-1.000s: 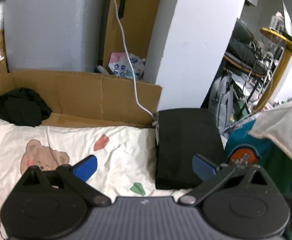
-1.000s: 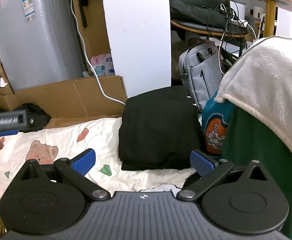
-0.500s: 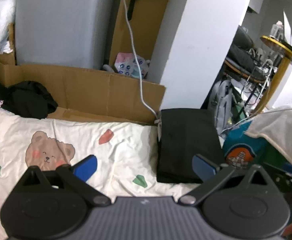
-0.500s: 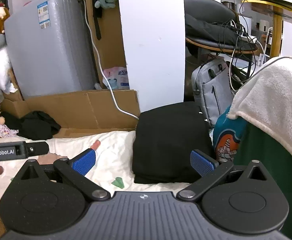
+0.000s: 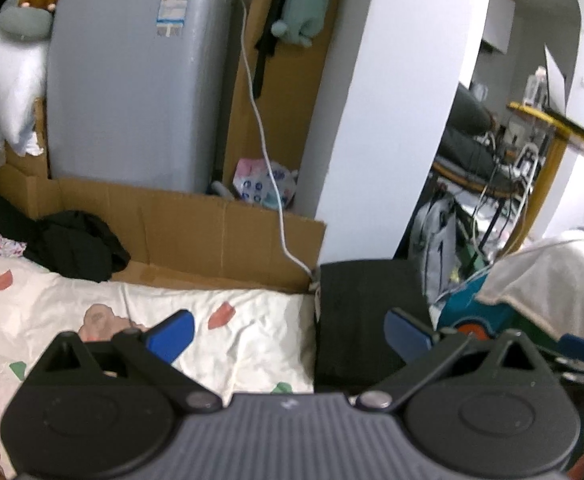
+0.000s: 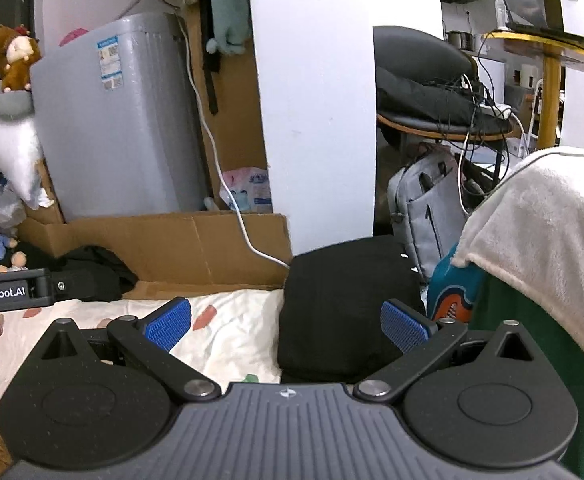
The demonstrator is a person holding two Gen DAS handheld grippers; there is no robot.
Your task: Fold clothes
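Note:
A folded black garment [image 5: 361, 312] [image 6: 343, 304] lies flat at the right end of the white patterned sheet [image 5: 252, 332] [image 6: 228, 328]. A crumpled black garment [image 5: 76, 244] [image 6: 92, 272] sits at the far left against the cardboard. My left gripper [image 5: 288, 334] is open above the sheet, with nothing between its blue pads [image 5: 172, 334]. My right gripper [image 6: 286, 324] is open too and holds nothing; its right pad [image 6: 403, 326] overlaps the folded garment's edge in the view. The left gripper's body [image 6: 16, 288] shows at the left edge of the right wrist view.
A cardboard wall [image 5: 212, 232] borders the sheet's far side, with a grey bin [image 5: 140, 80] and white pillar [image 5: 391, 100] behind. A cream blanket [image 6: 539, 240] over green fabric rises at the right. A white cable [image 5: 268, 184] drops to the folded garment. A grey bag [image 6: 423, 212] stands beyond.
Both grippers have lifted and tilted upward, so the sheet and folded garment sit lower in view and more of the bin and pillar shows. Both stay open.

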